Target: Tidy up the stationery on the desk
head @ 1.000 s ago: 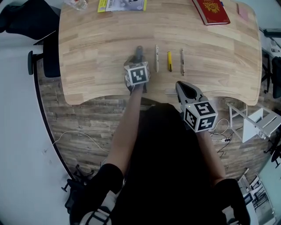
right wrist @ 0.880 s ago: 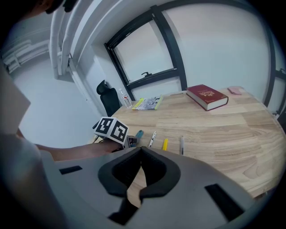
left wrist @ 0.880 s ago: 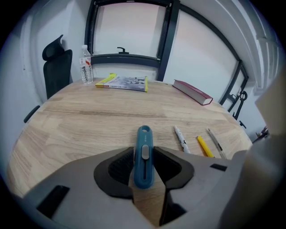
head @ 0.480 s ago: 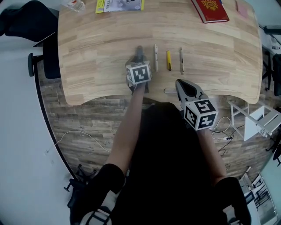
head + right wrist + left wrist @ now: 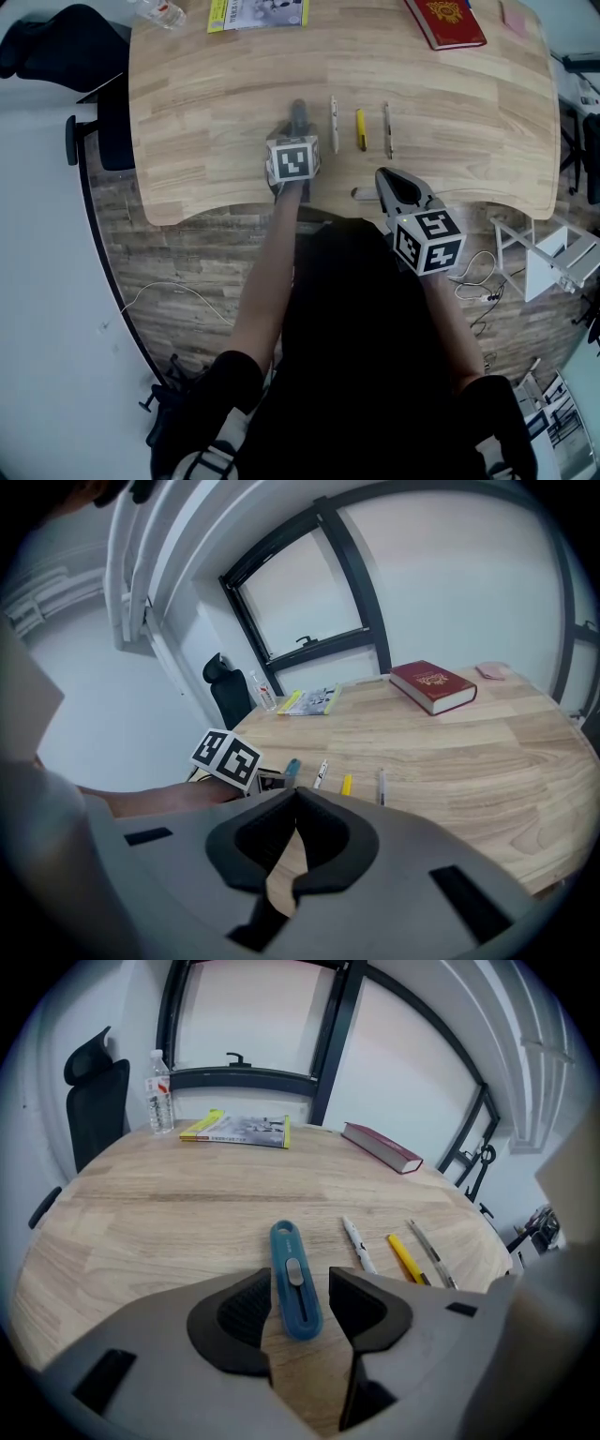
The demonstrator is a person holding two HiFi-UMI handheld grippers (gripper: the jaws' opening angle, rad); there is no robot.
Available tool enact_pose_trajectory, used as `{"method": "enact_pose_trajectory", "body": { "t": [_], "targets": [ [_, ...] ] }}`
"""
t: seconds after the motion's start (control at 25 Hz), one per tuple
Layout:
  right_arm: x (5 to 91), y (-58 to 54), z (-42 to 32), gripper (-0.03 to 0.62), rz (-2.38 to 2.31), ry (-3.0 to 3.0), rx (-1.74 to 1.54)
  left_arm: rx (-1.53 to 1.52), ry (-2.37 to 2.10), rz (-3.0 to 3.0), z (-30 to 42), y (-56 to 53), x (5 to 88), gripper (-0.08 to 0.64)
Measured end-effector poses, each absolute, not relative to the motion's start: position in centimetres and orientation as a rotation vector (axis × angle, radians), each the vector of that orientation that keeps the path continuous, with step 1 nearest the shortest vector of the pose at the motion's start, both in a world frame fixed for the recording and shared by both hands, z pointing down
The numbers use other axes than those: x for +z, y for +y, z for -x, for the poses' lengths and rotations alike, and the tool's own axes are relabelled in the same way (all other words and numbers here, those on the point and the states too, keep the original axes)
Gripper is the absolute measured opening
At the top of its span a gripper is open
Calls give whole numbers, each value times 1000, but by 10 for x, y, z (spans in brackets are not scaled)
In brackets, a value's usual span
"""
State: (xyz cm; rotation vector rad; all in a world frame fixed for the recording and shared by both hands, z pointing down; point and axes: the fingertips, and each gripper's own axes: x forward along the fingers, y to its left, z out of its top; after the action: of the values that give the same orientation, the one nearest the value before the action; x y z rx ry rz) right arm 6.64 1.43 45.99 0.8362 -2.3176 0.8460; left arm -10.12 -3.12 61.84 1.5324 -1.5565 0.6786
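stationery in a row on the desk, left claw loosened round a blue cutter

stationery lies in a short row across the middle of a pale wooden desk (image 5: 206, 103). the blue cutter (image 5: 295, 1283) lies flat on the wood, lengthwise between the two pads of the left claw (image 5: 298, 1299), with its ringed end pointing away from the claw. the jaws of that claw have just been opening and now stand apart on either side of the cutter. the pads are not pressing it, so it is released.

to the right of the left claw, roughly parallel to the cutter, come a white pen (image 5: 357, 1244), then a short yellow tool (image 5: 403, 1258), then a slim silver pen (image 5: 431, 1253). each lies apart from its neighbour.

the right claw (image 5: 294, 825) is held to the right of the left one, near the desk's front edge and tilted downward. its jaws are clenched together with nothing between them. the row of stationery lies just ahead of it.

well beyond both claws, along the desk's back edge, a red book (image 5: 382, 1147) lies ahead and to the right of the left claw. a yellow booklet (image 5: 236, 1130) lies ahead and to its left, and a clear water bottle (image 5: 159, 1101) stands upright just left of the booklet. a small pink item (image 5: 490, 671) lies just right of the red book. a black office chair (image 5: 94, 1091) stands off the desk's left side.
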Motion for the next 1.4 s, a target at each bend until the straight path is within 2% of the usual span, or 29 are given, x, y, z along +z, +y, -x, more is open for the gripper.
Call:
{"method": "enact_pose_trajectory", "body": {
  "t": [0.28, 0.56, 0.76, 1.24, 1.4],
  "targets": [
    [452, 7, -62, 20, -835, -2364, 835, 621, -1667, -1607, 115, -22, 557, 193],
    [424, -16, -61, 20, -877, -2438, 831, 535, -1786, -1733, 127, -6, 465, 98],
    [397, -34, -69, 20, -935, -2480, 767, 401, -1836, -1823, 129, 5, 400, 67],
    [306, -29, -64, 20, -856, -2793, 555, 87, -1755, -2166, 90, 16, 269, 40],
    [273, -17, -72, 20, -788, -2918, 428, 104, -1726, -2251, 81, 28, 253, 40]
  ]
}}
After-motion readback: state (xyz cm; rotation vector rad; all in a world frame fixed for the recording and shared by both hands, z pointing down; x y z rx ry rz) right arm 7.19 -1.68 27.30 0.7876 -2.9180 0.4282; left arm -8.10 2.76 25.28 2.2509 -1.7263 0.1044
